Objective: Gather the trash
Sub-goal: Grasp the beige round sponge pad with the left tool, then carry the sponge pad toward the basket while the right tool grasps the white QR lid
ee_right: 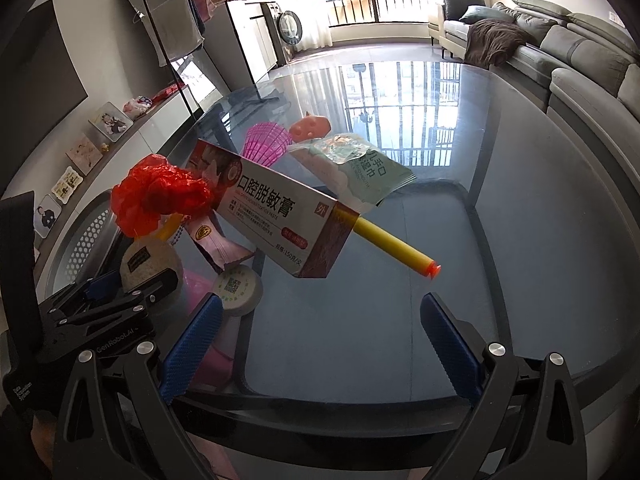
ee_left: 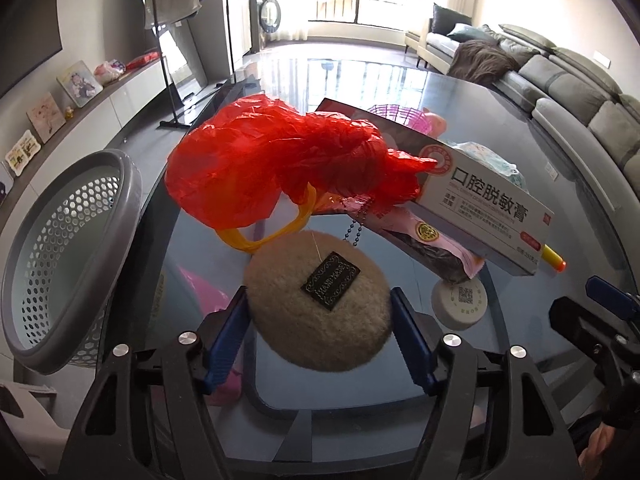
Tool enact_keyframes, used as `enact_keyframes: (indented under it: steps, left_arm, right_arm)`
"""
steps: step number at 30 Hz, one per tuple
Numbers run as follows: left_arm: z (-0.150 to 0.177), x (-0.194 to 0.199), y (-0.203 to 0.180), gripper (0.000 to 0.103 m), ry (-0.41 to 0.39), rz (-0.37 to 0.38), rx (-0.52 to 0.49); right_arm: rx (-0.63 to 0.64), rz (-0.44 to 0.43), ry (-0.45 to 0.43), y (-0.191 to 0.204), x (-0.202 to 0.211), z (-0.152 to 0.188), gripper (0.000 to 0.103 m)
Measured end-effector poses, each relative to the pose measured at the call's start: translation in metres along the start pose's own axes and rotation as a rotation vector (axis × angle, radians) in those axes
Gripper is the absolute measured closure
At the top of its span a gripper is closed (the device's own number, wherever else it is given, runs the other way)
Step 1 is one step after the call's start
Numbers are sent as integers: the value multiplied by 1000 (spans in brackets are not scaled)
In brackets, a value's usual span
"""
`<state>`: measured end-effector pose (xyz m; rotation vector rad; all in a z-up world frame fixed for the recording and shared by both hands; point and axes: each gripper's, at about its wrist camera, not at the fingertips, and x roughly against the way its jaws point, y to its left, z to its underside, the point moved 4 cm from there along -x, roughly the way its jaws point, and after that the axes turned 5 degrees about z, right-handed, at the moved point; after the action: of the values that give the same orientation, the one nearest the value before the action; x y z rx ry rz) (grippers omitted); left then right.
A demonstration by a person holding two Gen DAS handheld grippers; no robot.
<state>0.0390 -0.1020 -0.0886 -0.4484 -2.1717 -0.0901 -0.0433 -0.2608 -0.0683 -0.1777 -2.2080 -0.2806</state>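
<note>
L hand-held gripper [ee_left: 318,334] is part-closed around the fuzzy beige pad [ee_left: 320,304] w/ black tag; blue pads [ee_left: 226,340] sit at its flanks, and whether they press yet is unclear from the L wrist view, so I read it as bracketed, not gripped. R hand-held gripper [ee_right: 320,344] has jaws wide, nothing between them, hovering over bare glass counter [ee_right: 520,240] near the front edge. Trash pile sits mid-counter: red plastic bag [ee_left: 276,160] w/ yellow handle, toothpaste box [ee_left: 486,208] propped at a tilt over a pink wrapper [ee_left: 432,240], yellow foam dart [ee_right: 394,246] poking out from under the box, white round tin [ee_left: 460,300] just beside the pad, wipes packet [ee_right: 360,168] further back. Grey perforated bin [ee_left: 68,260] stands off the counter's L side, apparently lower than the top. Risks, as judgement: pad is soft and low, so jaws may squash past it or pinch only fluff, and it slips on lift. The bead chain [ee_left: 356,228] hangs right above the pad from the pile; lifting could snag it and drag bag or box along. Glass is slick: a nudge sends the tin or dart rolling off. Bin sits beside, not under, so an early release lands on the floor.
</note>
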Motion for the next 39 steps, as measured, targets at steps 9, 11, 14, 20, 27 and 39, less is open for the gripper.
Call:
enact_keyframes:
  steps: [9, 11, 14, 20, 27, 39]
  left_arm:
    - [3, 38, 14, 39, -63, 3, -21]
    - [2, 50, 19, 39, -89, -4, -25]
    - [2, 64, 25, 39, -122, -6, -22]
    - [-1, 80, 37, 39, -155, -22, -13]
    - [1, 90, 46, 39, -173, -28, -21]
    - [3, 92, 49, 39, -175, -31, -20]
  right_arm:
    - [96, 2, 17, 28, -11, 15, 8]
    - [101, 9, 21, 32, -16, 14, 8]
    - [114, 18, 24, 40, -22, 15, 8]
    - [155, 53, 7, 56, -34, 14, 9]
    - [150, 67, 6, 63, -45, 7, 9]
    - [197, 100, 8, 75, -52, 0, 53]
